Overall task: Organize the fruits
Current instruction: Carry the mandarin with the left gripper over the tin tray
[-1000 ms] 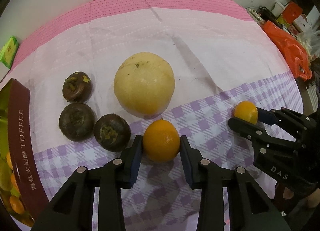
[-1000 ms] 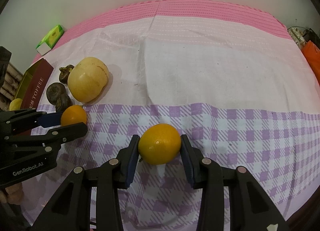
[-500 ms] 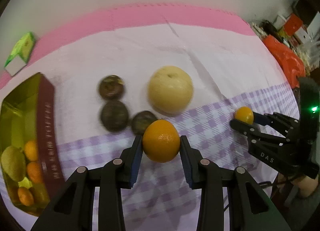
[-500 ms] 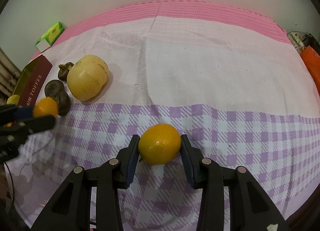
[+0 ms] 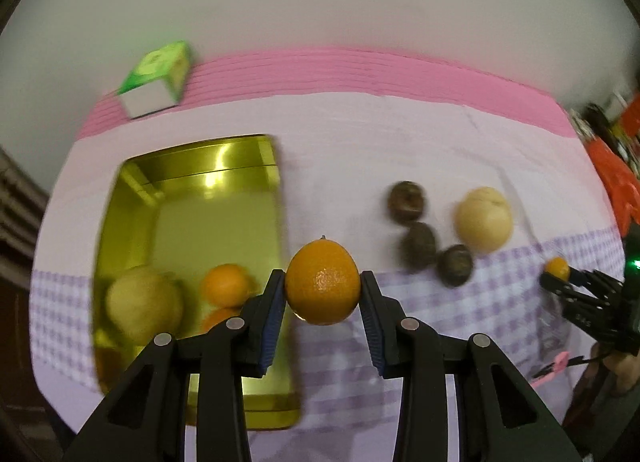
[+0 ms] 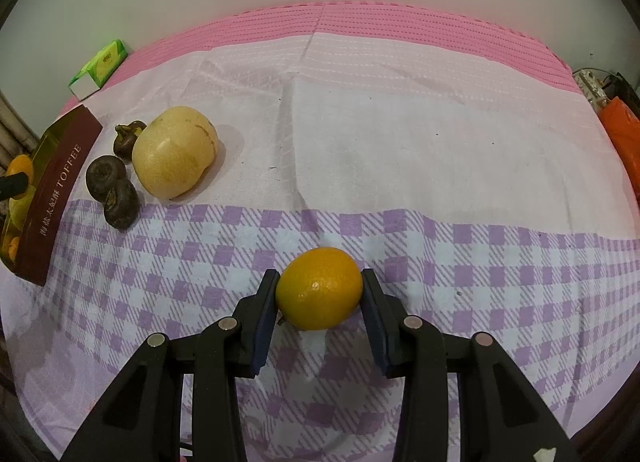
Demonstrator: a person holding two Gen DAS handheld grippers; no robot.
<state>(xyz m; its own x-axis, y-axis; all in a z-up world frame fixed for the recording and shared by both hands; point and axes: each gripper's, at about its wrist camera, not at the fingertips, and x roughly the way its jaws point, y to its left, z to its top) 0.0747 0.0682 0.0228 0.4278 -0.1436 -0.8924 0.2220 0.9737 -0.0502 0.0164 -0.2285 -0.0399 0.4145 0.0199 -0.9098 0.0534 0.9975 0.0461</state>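
My left gripper [image 5: 322,289] is shut on an orange [image 5: 322,282] and holds it in the air by the right rim of the open gold tin [image 5: 208,178]. The tin holds a pale green fruit [image 5: 142,304] and small oranges [image 5: 226,285]. My right gripper [image 6: 319,289] is shut on a second orange [image 6: 319,288] just above the checked cloth; it also shows at the far right of the left wrist view [image 5: 558,268]. A pale melon [image 6: 175,157] and three dark mangosteens [image 6: 106,173] lie right of the tin [image 6: 56,190].
A green and white carton [image 5: 158,78] lies at the back left on the pink edge of the cloth [image 6: 400,134]. An orange bag [image 6: 622,134] and clutter sit past the table's right end. A wall stands behind.
My left gripper has lifted its orange and swung left, from beside the melon and mangosteens to the tin's rim. My right gripper and its orange have stayed in place.
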